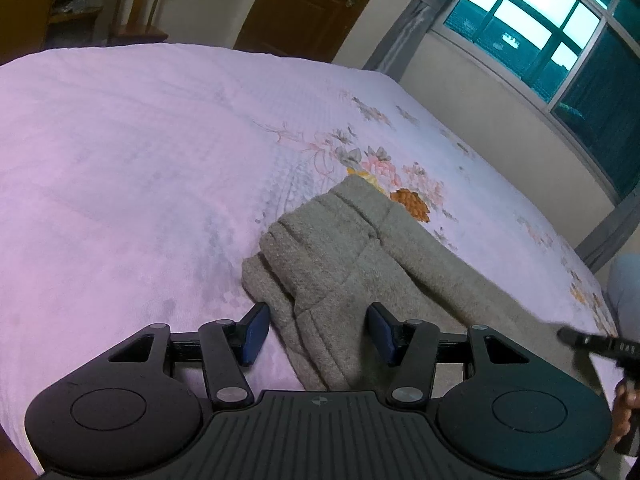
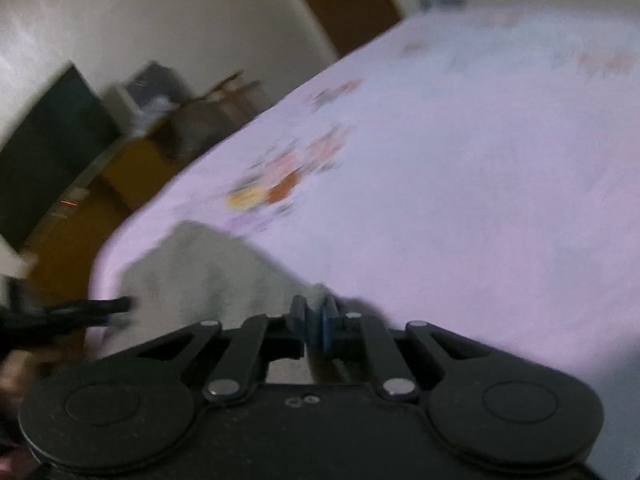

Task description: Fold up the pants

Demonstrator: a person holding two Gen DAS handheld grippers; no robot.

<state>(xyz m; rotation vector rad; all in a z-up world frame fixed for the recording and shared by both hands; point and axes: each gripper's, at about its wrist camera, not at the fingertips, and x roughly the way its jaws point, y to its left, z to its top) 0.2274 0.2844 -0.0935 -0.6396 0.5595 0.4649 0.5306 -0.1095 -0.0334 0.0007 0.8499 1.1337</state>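
The grey-beige pants (image 1: 352, 256) lie folded in layers on the pink floral bedspread (image 1: 140, 152). My left gripper (image 1: 318, 328) is open, its blue pads either side of the near folded edge, low over the cloth. In the blurred right wrist view my right gripper (image 2: 314, 322) is shut on a pinch of the pants (image 2: 208, 268) near the bed's corner. The right gripper's tip (image 1: 580, 340) shows at the right edge of the left wrist view.
The bedspread (image 2: 480, 180) stretches wide beyond the pants. A wooden chair (image 1: 140, 8) and a brown door (image 1: 312, 4) stand past the bed's far side, a window (image 1: 560, 40) to the right. A dark screen (image 2: 48, 152) and cluttered cabinet (image 2: 160, 132) stand beside the bed.
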